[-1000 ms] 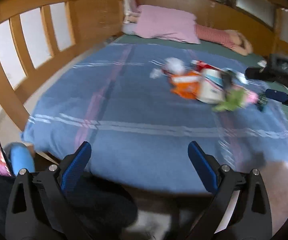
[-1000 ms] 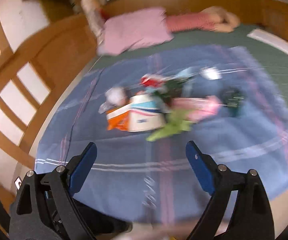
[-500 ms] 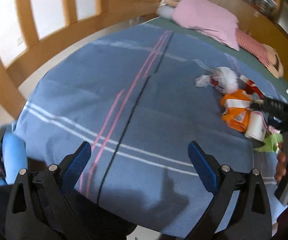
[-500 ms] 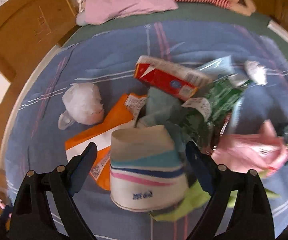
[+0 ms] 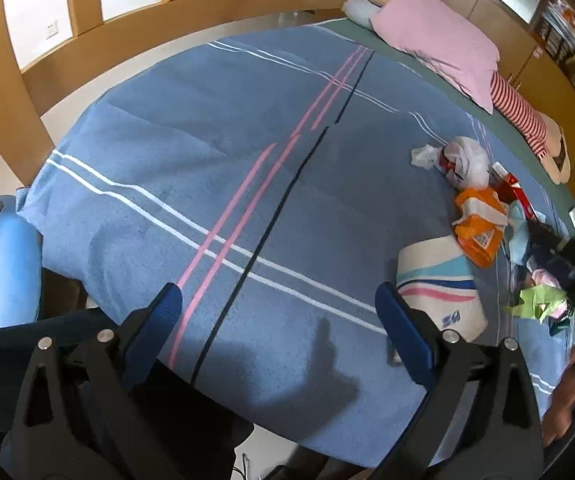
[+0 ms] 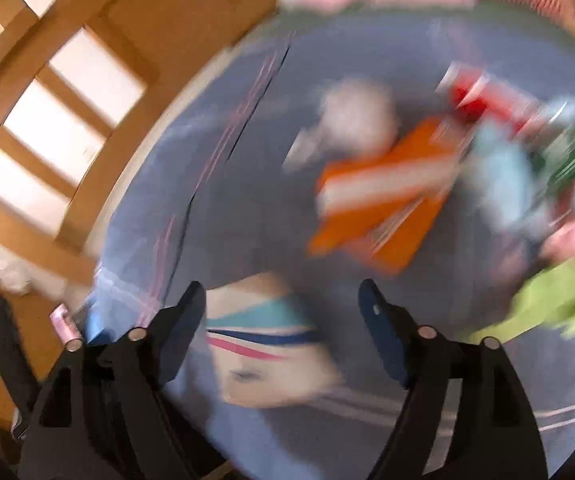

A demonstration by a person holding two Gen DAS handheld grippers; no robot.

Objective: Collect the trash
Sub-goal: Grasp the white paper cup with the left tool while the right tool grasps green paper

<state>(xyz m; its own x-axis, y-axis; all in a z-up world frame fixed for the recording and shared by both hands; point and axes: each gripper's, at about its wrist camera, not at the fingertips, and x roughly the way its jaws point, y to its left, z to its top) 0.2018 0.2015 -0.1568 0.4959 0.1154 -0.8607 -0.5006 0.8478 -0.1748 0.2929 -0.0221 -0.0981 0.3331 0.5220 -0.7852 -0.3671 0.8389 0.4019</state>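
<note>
Blue woven blanket (image 5: 215,152), crossed by pink, white and black stripes, covers the bed in front of you, with a slatted wooden bed frame (image 5: 87,56) behind it and a pink pillow (image 5: 443,40) near the head. Your trash sits on the blanket's right side: a pale paper cup (image 5: 439,284) on its side with teal, navy and pink swooshes, its small blue print too small to read; a crumpled orange wrapper (image 5: 477,224) just beyond; a knotted white plastic bag (image 5: 465,160); a lime-green scrap (image 5: 539,300). Your left gripper (image 5: 279,320) hangs spread wide over bare blanket. Your right gripper (image 6: 281,320), heavily blurred, is spread wide around the cup, contact unclear.
</note>
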